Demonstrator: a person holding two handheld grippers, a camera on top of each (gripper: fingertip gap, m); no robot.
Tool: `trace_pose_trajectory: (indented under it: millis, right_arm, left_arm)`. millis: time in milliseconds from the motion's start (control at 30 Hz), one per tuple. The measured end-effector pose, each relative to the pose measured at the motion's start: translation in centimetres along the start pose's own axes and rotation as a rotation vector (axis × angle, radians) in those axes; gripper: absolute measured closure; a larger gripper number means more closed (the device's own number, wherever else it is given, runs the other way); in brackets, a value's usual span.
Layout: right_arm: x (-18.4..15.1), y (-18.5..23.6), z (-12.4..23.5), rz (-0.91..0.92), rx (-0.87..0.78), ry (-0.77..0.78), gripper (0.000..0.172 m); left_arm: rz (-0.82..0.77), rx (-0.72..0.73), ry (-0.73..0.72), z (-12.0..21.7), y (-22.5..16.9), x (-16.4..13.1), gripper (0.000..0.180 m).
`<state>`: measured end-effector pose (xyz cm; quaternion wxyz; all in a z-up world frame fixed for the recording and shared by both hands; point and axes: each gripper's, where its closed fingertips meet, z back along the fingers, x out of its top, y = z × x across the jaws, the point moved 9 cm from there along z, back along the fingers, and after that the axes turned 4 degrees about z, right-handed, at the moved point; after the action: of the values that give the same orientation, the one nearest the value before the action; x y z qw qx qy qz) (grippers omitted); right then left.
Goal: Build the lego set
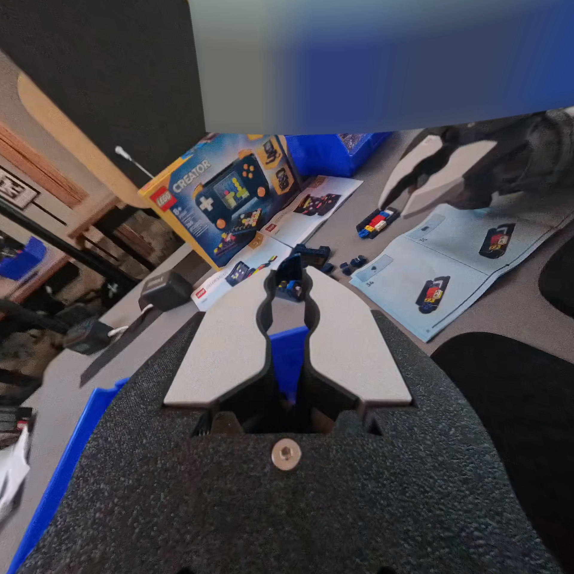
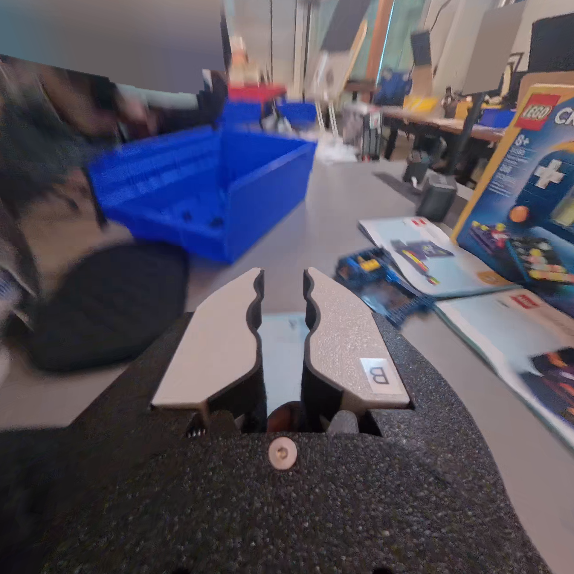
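Standing over a smooth grey table (image 2: 335,198), I note two hand-held grippers with pale grey, matte finger plates set on coarse, speckled black bodies, each finger lined inside with wavy black padding.

The left gripper (image 1: 287,279) is closed on a dark navy brick piece (image 1: 290,284), a small assembly with a tall dark panel and specks of blue and yellow at its base; both padded inner faces appear to bear on its sides, and it sits raised off the table at the fingertips. Just beyond it lie loose navy bricks (image 1: 351,264) and an open pale-blue instruction booklet (image 1: 459,264).

The right gripper (image 2: 283,279) stands with its fingers apart and nothing between them. In the left view its tips hang just over a small flat brick build (image 1: 377,222) of black, red, yellow, blue and white; contact cannot be judged.

A glossy cardboard toy box (image 1: 217,198) stands upright behind closed booklets (image 1: 298,217). A ribbed blue plastic bin (image 2: 202,192) sits farther off, beside a black rounded pad (image 2: 105,304). Motion blur softens much of the right view, and a blue brick assembly (image 2: 369,276) there is indistinct.
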<state>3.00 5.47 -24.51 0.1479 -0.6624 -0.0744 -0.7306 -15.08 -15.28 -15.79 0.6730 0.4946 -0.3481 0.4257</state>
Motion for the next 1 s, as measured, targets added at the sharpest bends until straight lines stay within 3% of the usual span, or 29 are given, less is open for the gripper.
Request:
trace_pose_trajectory:
  millis: [100, 233, 400, 500, 600, 733, 767, 833, 867, 1000]
  right_arm:
    - [1.3, 1.3, -0.7, -0.199, 0.069, -0.153, 0.145]
    - [1.6, 2.6, -1.5, -0.358, 0.166, -0.177, 0.143]
    - [0.7, 3.1, -2.5, -0.422, 0.157, -0.076, 0.15]
    - [0.3, 3.3, -2.8, -0.361, 0.128, 0.015, 0.167]
    - [0.2, 3.0, -2.5, -0.212, 0.019, 0.064, 0.167]
    - [-0.6, 2.8, -2.5, 0.076, -0.193, 0.255, 0.167]
    - [-0.8, 2.9, -2.6, 0.074, -0.21, 0.284, 0.163]
    - [-1.3, 3.0, -3.1, -0.001, -0.168, 0.312, 0.12]
    - [-1.6, 2.9, -3.3, -0.038, -0.153, 0.327, 0.106]
    - [-1.7, 2.5, -3.1, -0.069, -0.141, 0.275, 0.112]
  left_arm:
    - [-0.187, 0.038, 0.003, -3.4, -5.2, -0.4, 0.165]
    - [-0.384, 0.034, 0.087, -6.1, -8.5, -1.0, 0.165]
    - [-0.364, -0.023, 0.088, -7.2, -9.7, -1.4, 0.165]
    - [-0.365, -0.038, 0.1, -7.3, -10.0, -1.6, 0.165]
    - [-0.321, -0.034, 0.146, -6.5, -8.8, -1.4, 0.16]
    - [-0.25, -0.057, 0.223, -2.8, -4.4, -0.3, 0.162]
    - [-0.211, -0.079, 0.276, -1.7, -3.1, -0.2, 0.161]
    - [-0.118, -0.172, 0.408, 0.5, -0.9, -0.6, 0.157]
    - [-0.068, -0.214, 0.473, 1.4, 0.0, -1.0, 0.156]
    - [-0.043, -0.343, 0.627, 2.7, 1.7, -2.7, 0.156]
